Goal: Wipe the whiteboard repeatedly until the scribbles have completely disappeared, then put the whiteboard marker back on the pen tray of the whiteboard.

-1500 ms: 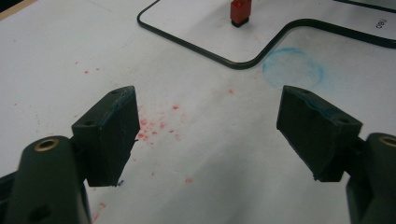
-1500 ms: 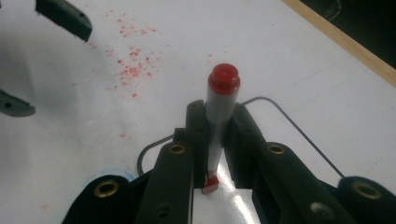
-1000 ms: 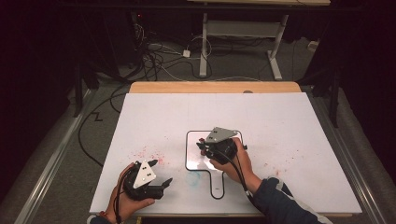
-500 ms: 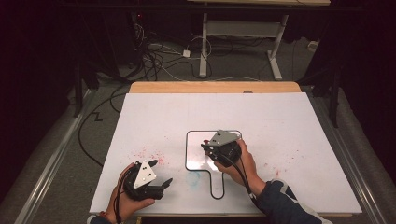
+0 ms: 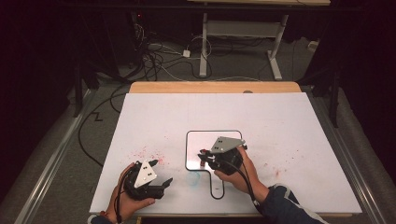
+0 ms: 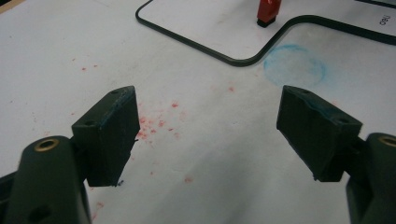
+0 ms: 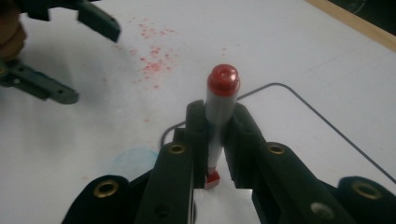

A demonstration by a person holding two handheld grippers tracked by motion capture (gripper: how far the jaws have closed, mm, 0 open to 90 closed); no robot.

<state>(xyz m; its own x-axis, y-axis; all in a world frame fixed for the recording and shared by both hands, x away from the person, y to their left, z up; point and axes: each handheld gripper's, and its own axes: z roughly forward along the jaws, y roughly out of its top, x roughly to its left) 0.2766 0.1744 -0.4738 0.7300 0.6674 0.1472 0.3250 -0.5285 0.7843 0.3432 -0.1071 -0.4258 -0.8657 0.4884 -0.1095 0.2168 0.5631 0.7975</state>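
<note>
**White counter, red marker held upright over the outlined shape**

White sheeting covers the counter point(image 5: 280, 121), with a strip of bare wood along its far edge and a dark floor strewn with cables beyond.

A red marker point(image 7: 219, 116) is clamped between the jaws of the right tool point(image 5: 205, 158), which are closed tight on its grey barrel. In the right gripper view the marker stands roughly on end, its round red cap toward the camera and its red tip down at the white surface. In the left gripper view the marker's red lower end point(image 6: 267, 10) sits on the white area inside the black outline point(image 6: 196, 44). The high view places the right tool near the middle of the counter, toward the near side, over the right part of that outline, a rounded square with a narrow tab running toward the near edge. The person's right hand point(image 5: 238, 170) wraps the tool from behind, a dark blue sleeve trailing to the near edge.

Just left of the tab lies a faint blue scribbled circle point(image 6: 294, 65). Red speckles point(image 5: 149, 151) dot the sheet left of the outline, with more to the right.

The left tool point(image 5: 159, 184) rests at the near left corner, held in the left hand point(image 5: 123, 198), well apart from the marker. Its jaws stand wide with nothing between them but speckled sheet.
</note>
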